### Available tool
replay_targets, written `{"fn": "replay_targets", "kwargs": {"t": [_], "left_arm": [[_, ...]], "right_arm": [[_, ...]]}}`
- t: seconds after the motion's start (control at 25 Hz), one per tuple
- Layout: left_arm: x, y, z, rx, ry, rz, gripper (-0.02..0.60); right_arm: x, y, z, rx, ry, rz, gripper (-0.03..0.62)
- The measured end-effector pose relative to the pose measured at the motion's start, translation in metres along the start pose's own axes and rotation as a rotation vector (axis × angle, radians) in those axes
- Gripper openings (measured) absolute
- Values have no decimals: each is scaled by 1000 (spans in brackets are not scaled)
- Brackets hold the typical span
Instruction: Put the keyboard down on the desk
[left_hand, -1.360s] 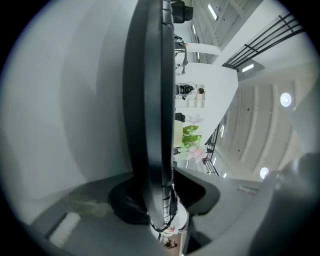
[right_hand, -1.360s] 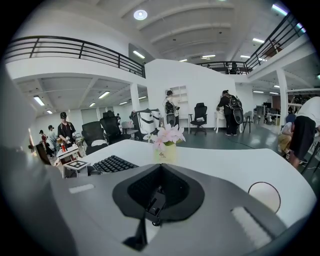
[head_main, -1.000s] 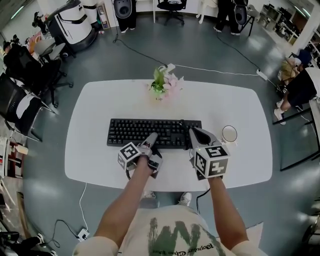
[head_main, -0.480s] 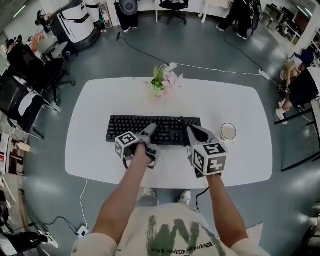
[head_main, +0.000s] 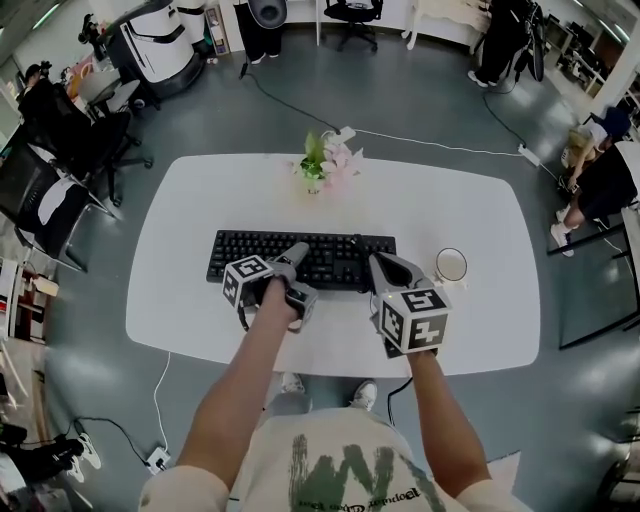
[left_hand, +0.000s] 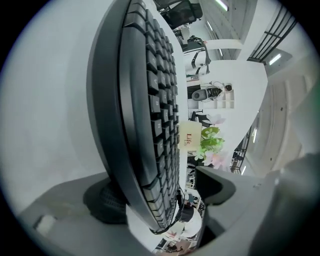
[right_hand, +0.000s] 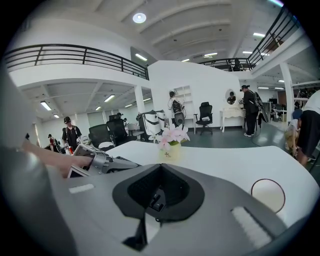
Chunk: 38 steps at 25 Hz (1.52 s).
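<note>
The black keyboard lies flat on the white desk, in front of the flower pot. My left gripper is turned on its side at the keyboard's front edge. In the left gripper view the keyboard stands between the jaws of that gripper. The jaws are opening, and the far finger is clear of the keys. My right gripper is at the keyboard's right end. Seen in its own view, the right gripper has its jaws together; whether it touches the keyboard I cannot tell.
A small pot of pink flowers stands behind the keyboard, and a round white cup sits to its right. Office chairs stand left of the desk. A seated person is at the right, and cables run across the floor.
My left gripper has drawn closer onto the keyboard's front edge. The keyboard and the right gripper keep their places on the desk.
</note>
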<state>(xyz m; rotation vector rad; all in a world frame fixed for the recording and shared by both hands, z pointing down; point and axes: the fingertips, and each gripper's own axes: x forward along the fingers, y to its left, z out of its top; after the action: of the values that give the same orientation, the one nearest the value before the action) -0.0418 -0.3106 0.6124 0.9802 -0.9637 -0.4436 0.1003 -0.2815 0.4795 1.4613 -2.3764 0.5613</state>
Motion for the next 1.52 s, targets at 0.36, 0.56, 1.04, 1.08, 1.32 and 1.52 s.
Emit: {"fn": "replay_targets", "kwargs": {"t": [0.36, 0.56, 1.04, 1.08, 1.32, 1.52], "left_arm": [[-14, 7, -3, -28, -14, -3, 410], [-19, 11, -5, -29, -26, 0, 410], [-34, 16, -9, -34, -41, -17, 411], [-36, 15, -10, -28, -38, -22, 411], [-45, 3, -9, 58, -28, -51, 408], [-53, -24, -3, 171, -38, -97, 374]], "right_arm": [[-3, 3, -3, 2, 2, 22, -2], [-3, 8, -3, -3, 4, 38, -2], [-4, 10, -2, -4, 0, 48, -2], [-4, 11, -2, -4, -1, 49, -2], [-4, 13, 4, -18, -6, 56, -2], [-9, 10, 17, -28, -31, 47, -2]]}}
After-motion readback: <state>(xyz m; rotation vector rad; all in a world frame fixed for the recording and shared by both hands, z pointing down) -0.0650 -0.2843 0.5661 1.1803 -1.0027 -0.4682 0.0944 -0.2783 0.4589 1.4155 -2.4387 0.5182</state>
